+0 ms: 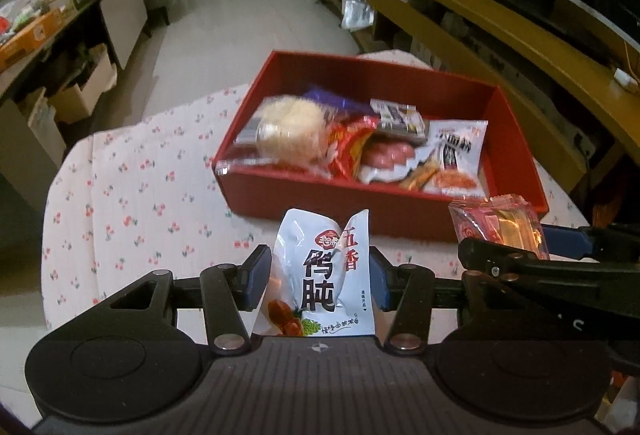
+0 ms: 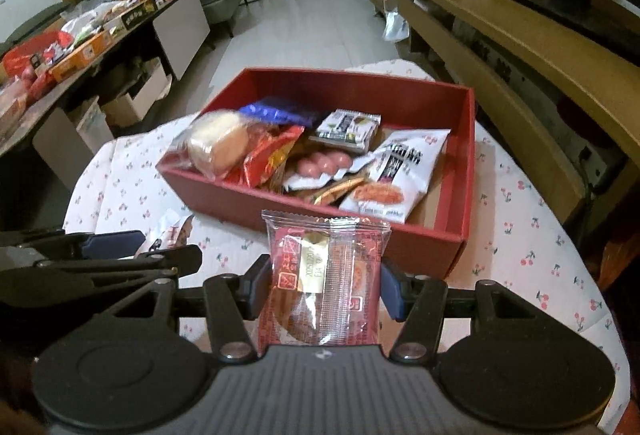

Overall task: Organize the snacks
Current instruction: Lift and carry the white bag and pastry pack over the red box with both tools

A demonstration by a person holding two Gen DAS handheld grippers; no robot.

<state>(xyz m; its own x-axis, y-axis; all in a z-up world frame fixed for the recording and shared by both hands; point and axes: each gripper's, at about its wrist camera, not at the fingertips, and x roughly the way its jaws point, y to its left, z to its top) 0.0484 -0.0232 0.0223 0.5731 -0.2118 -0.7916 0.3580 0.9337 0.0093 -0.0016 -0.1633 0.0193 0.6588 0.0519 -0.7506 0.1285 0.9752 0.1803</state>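
A red box point(image 1: 384, 209) point(image 2: 276, 205) sits on the cherry-print tablecloth and holds several snack packs, among them a round bread point(image 1: 290, 129) point(image 2: 218, 145), a red packet point(image 2: 270, 153) and a white noodle pack point(image 1: 458, 151) point(image 2: 394, 171). My left gripper point(image 1: 320, 279) is shut on a white snack pouch point(image 1: 320, 275) with black characters, held above the cloth in front of the box. My right gripper point(image 2: 326, 289) is shut on a clear red-printed pastry packet point(image 2: 326, 275), also in front of the box; it shows in the left wrist view point(image 1: 498, 231).
The table's round edge point(image 1: 60, 171) drops to a tiled floor. A cluttered side table point(image 2: 80, 35) stands at left and a long wooden TV cabinet point(image 2: 520, 47) at right. The right half of the box point(image 2: 440, 195) holds nothing.
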